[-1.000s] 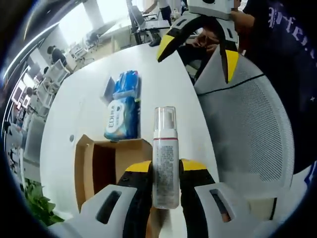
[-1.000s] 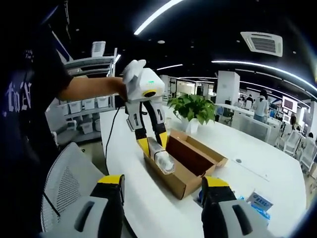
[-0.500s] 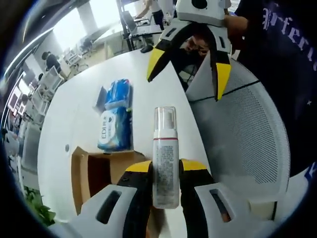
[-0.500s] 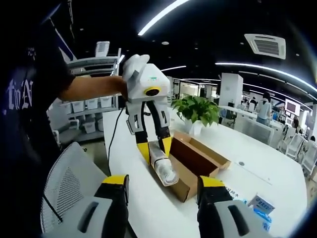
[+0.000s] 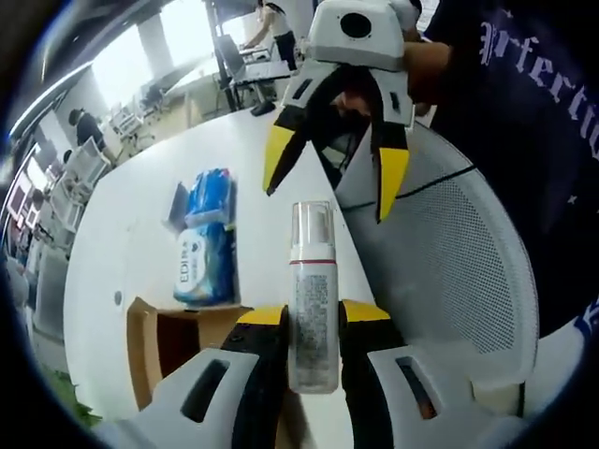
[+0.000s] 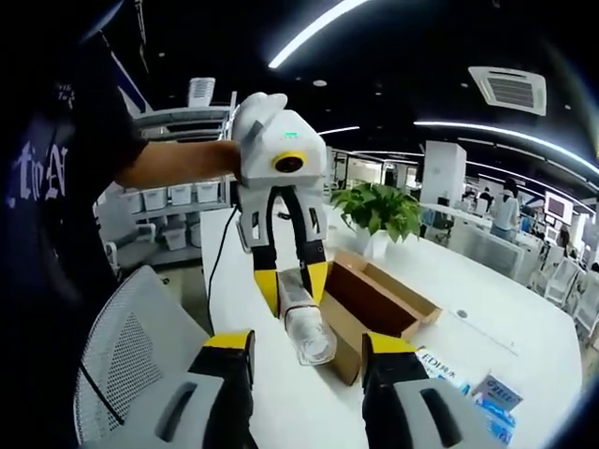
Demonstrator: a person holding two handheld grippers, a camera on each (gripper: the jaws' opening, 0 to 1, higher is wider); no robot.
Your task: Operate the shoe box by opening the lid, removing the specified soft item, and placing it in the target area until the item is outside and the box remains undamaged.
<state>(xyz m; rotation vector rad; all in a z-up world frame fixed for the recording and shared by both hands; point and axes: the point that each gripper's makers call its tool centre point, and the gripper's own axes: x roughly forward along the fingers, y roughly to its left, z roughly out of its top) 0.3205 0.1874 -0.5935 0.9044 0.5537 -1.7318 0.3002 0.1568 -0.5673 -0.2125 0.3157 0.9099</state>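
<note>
Between the yellow-tipped jaws of the left claw [image 5: 313, 323] sits a slim white pump bottle [image 5: 312, 297] with a clear cap, clamped on both sides and pointing forward along the jaws. Seen from the right gripper view, the same left claw [image 6: 290, 281] hangs from a person's hand [image 6: 227, 157] above the desk [image 6: 271, 412], with the bottle [image 6: 304, 323] sticking out below its jaw tips, clear cap toward the camera. The bottle is in the air, just beside the near end of the shoe box [image 6: 374, 304] and outside it.

The shoe box is brown cardboard, open, its lid flap folded out flat, and it rests on the white desk near the edge closest to the person. A potted green plant [image 6: 379, 210] stands on the desk behind the box. In the left gripper view, the box [image 5: 168, 341] shows below and left of the bottle, its dark inside visible.

2 blue wipe packs [image 5: 201, 248] lie side by side on the desk [image 5: 131, 234] beyond the box, touching each other. In the right gripper view they [image 6: 468, 383] appear near the right edge of the desk.

The right claw [image 6: 304, 351] has its jaws spread apart with nothing between them. From the left gripper view, it [image 5: 328, 178] hovers in front of the bottle's cap, jaws apart. A grey mesh chair [image 5: 440, 262] stands against the desk's near edge.
</note>
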